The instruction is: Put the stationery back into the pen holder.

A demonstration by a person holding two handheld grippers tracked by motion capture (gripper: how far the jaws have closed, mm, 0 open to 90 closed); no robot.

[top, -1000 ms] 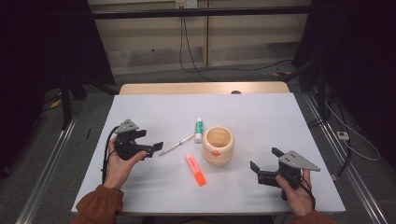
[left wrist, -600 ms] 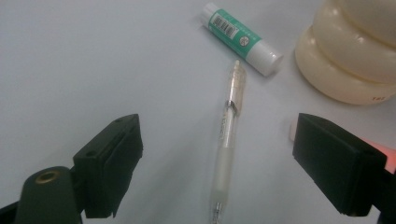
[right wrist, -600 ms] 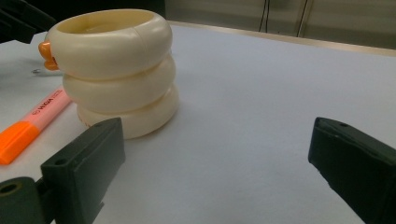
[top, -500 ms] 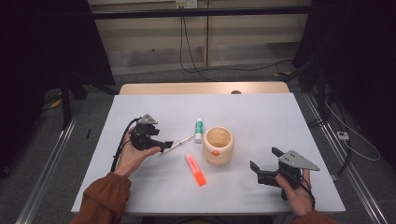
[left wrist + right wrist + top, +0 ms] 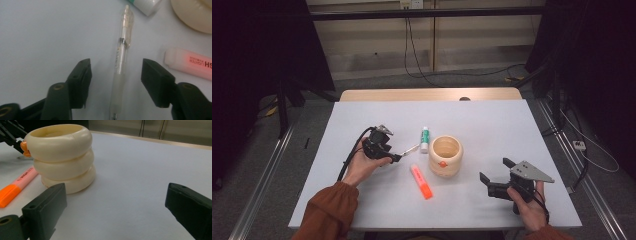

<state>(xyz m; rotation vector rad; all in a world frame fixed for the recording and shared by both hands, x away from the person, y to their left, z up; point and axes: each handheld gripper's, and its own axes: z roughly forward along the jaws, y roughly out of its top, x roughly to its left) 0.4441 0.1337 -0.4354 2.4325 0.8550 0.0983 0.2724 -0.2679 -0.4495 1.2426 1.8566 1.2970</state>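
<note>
A clear pen lies on the white table between the two jaws of my left gripper. Its jaws have just been closing, and a gap remains on each side of the pen. From above, the left gripper sits at the pen's near end, left of a cream ringed cup. An orange highlighter lies in front of the cup. My right gripper rests open at the front right, facing the cup with nothing between its jaws.
A white tube with a green cap lies just behind the pen, beside the cup. The highlighter is to the right of the left jaws. The table has a wooden strip along its far edge.
The left hand has moved right and slightly down to the pen, and its jaws have narrowed around it. The right hand has stayed still.
</note>
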